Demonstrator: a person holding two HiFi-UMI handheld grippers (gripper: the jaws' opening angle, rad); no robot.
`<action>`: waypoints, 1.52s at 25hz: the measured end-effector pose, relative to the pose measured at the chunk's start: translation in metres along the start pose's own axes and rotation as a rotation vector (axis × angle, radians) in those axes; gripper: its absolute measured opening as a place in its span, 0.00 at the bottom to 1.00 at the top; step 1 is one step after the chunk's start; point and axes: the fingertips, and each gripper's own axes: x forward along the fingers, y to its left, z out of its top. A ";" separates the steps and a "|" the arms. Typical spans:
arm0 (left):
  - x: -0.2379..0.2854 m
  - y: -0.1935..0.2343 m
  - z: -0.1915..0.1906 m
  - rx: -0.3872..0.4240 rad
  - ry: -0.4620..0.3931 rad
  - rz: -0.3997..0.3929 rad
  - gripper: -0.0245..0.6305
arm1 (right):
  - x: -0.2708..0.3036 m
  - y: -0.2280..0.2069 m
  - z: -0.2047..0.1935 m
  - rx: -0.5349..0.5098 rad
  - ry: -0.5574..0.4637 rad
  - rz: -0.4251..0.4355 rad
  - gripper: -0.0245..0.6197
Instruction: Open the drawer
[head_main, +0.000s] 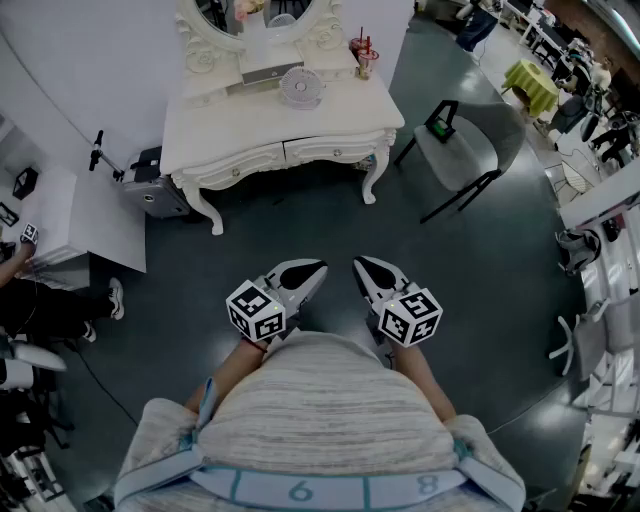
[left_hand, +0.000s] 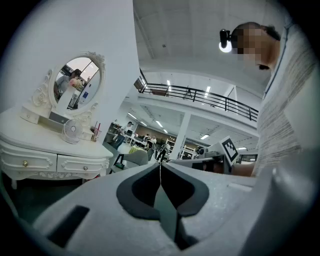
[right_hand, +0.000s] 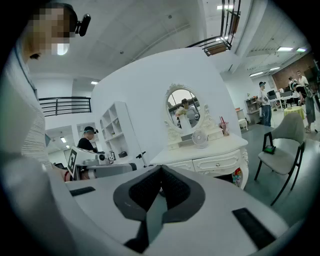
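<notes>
A white dressing table (head_main: 230, 125) stands against the far wall, about a stride ahead of me. Two drawers with small knobs, the left drawer (head_main: 240, 166) and the right drawer (head_main: 332, 149), sit closed in its front. I hold both grippers close to my body, well short of the table. My left gripper (head_main: 318, 268) is shut with nothing in it, its jaws meeting at a thin seam (left_hand: 160, 164). My right gripper (head_main: 360, 262) is shut and empty too (right_hand: 160, 168). The right gripper view shows the right drawer (right_hand: 220, 162) ahead, and the left gripper view has the table (left_hand: 55, 150) at far left.
An oval mirror, a small fan (head_main: 300, 87) and pink cups (head_main: 362, 52) stand on the tabletop. A grey chair (head_main: 455, 155) is to the table's right. A white cabinet (head_main: 85, 215) and a seated person (head_main: 40, 305) are at left. Desks and more people fill the far right.
</notes>
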 end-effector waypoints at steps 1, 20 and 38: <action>0.000 0.000 0.000 0.004 0.002 -0.001 0.06 | -0.001 -0.001 0.001 0.000 -0.002 -0.004 0.05; -0.003 -0.001 0.002 -0.005 -0.015 0.030 0.06 | -0.002 -0.002 0.003 -0.007 -0.007 0.007 0.05; 0.026 0.062 0.017 -0.058 -0.031 0.043 0.06 | 0.043 -0.041 0.020 0.055 -0.012 0.036 0.05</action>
